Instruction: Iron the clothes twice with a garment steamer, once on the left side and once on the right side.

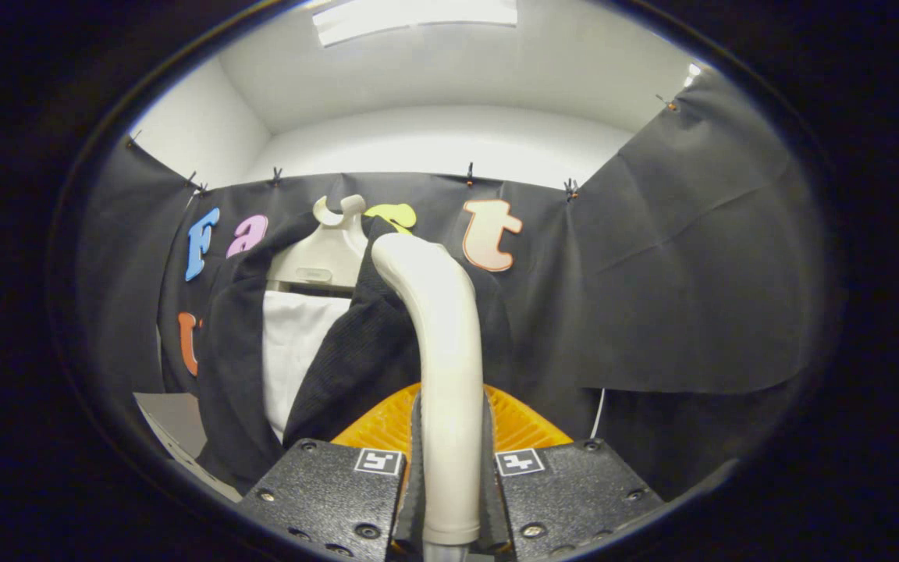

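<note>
Black ribbed jacket (340,351) hung open on a cream hanger (325,257) against the booth wall, a smooth white shirt (293,351) showing inside it. Smooth, curved cream steamer (445,351) rose between the fingers, its rounded head touching the jacket's right front panel near the collar. Gripper (449,476) was clamped on the steamer's handle, both fingers pressing its sides.
</note>
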The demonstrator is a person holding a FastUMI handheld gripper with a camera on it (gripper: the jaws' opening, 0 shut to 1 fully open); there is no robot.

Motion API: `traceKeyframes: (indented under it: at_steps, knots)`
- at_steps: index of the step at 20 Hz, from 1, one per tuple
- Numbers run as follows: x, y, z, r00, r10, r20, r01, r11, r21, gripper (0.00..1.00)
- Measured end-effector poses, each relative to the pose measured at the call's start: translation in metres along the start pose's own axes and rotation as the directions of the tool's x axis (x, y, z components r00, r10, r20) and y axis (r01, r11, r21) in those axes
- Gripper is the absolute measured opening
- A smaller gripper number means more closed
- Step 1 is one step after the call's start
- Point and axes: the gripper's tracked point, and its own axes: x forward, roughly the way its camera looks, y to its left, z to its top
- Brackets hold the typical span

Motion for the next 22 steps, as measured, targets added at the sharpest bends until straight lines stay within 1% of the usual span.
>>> traceKeyframes:
  at_steps: [2, 6, 11, 13, 18, 22]
  knots:
    - [-0.002, 0.001, -0.005, 1.000, 0.000, -0.001, 0.000, 1.000, -0.023, 0.30]
    - [-0.008, 0.001, -0.014, 1.000, 0.022, -0.012, -0.023, 0.999, -0.031, 0.30]
    - [-0.029, 0.006, -0.027, 0.998, 0.059, -0.039, -0.060, 0.997, -0.037, 0.30]
    - [-0.036, 0.004, -0.033, 0.997, 0.060, -0.047, -0.062, 0.997, -0.055, 0.31]
    - [-0.055, 0.009, -0.060, 0.993, 0.066, -0.102, -0.071, 0.996, -0.050, 0.30]
    - [-0.068, 0.010, -0.080, 0.989, 0.032, -0.146, -0.043, 0.996, -0.077, 0.30]
